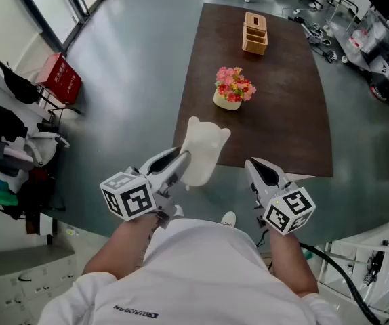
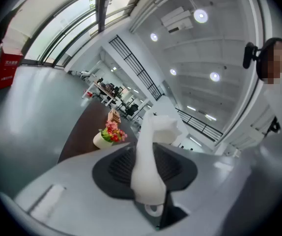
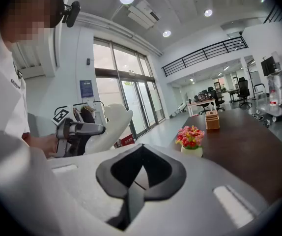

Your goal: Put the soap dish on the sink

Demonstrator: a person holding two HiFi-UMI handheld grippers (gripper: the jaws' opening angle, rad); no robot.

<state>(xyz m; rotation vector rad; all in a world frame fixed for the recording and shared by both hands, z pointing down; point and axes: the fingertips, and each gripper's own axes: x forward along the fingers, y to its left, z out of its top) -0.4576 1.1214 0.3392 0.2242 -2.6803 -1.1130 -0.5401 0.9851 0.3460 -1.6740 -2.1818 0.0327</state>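
Soap dish [image 1: 201, 147], white w/ eared top, was held up in the air, edge-on in the left claw [image 1: 178, 162], whose pads were clamped on its lower part; it sat over the near left corner of the dark tabletop [image 1: 282, 114], not resting on it. Right claw [image 1: 255, 168] was closed & empty, just beside, level w/ the left. Step in hand looked like the carry: dish gripped, not yet placed. No sink showed in any view, so next move prob. called for turning or walking to find it, keeping the dish steady, then lowering onto a flat part of the sink. Tabletop's near edge lay right ahead; flower pot [image 1: 232, 88] & wooden box [image 1: 255, 34] stood further along it, well clear. Grey floor [image 1: 133, 66] to the left was open; red box [image 1: 60, 77] & clothes rack [image 1: 15, 141] crowded the far left, equipment & cables [image 1: 343, 286] the right.
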